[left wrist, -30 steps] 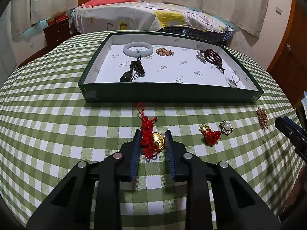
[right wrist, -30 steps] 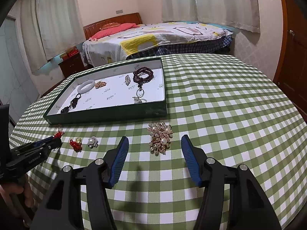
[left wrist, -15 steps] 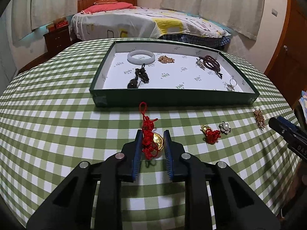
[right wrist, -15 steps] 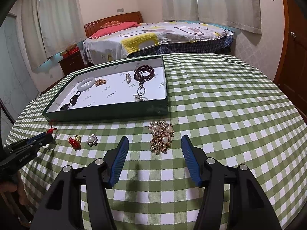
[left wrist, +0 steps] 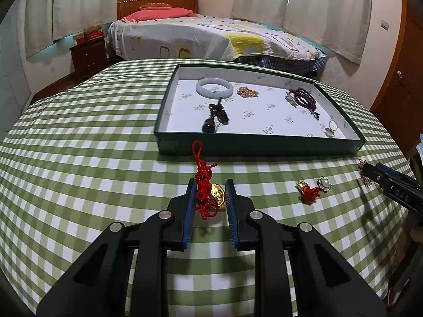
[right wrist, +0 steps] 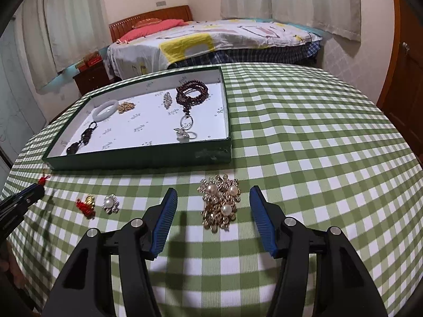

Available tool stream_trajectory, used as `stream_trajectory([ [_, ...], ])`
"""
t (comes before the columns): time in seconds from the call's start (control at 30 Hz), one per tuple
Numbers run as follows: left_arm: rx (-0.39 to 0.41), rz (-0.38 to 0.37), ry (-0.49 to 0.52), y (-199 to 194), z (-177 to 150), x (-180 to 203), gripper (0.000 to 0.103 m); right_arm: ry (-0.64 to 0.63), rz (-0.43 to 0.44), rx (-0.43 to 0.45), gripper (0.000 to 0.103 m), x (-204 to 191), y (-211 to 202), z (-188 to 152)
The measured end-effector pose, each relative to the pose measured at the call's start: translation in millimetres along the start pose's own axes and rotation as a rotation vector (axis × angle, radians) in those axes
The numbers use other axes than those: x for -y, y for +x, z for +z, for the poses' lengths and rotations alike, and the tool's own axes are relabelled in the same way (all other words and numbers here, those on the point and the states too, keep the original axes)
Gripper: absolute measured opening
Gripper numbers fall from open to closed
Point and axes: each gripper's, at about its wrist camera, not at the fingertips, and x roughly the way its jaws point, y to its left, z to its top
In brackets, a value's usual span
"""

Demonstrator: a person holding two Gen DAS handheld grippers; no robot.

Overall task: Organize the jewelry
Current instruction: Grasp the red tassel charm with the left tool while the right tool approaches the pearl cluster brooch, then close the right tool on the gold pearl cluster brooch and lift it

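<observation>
My left gripper [left wrist: 210,189] is shut on a red knotted charm with a gold coin [left wrist: 208,189] and holds it above the checked cloth, in front of the green tray [left wrist: 259,146]. The tray holds a white bangle [left wrist: 214,87], a dark bead charm [left wrist: 215,117], a gold piece [left wrist: 247,92], a dark bead bracelet [left wrist: 304,99] and a ring [left wrist: 331,128]. My right gripper [right wrist: 213,200] is open, its fingers on either side of a gold and pearl brooch [right wrist: 220,202] that lies on the cloth.
A small red and gold charm [right wrist: 86,204] and a pearl brooch [right wrist: 111,204] lie on the cloth to the left of my right gripper. The tray's front wall [right wrist: 137,159] stands just beyond. A bed [right wrist: 211,39] stands behind the round table.
My left gripper closed on the red charm and lifted it, tilting up and back from the tray. My right gripper stayed open over the brooch.
</observation>
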Motion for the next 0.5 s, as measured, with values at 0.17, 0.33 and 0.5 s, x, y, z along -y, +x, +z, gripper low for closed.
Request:
stream_trajectory([
  [0.17,0.008,0.008,-0.026,0,3,-11,0.022,-0.007,-0.019,-0.031,0.056,0,10,4],
  [0.33,0.006,0.006,-0.034,1,3,-16,0.022,0.002,-0.028,-0.059,0.046,6,16,5],
  [0.5,0.002,-0.001,-0.037,3,2,-15,0.022,-0.011,-0.029,-0.058,0.030,7,15,3],
])
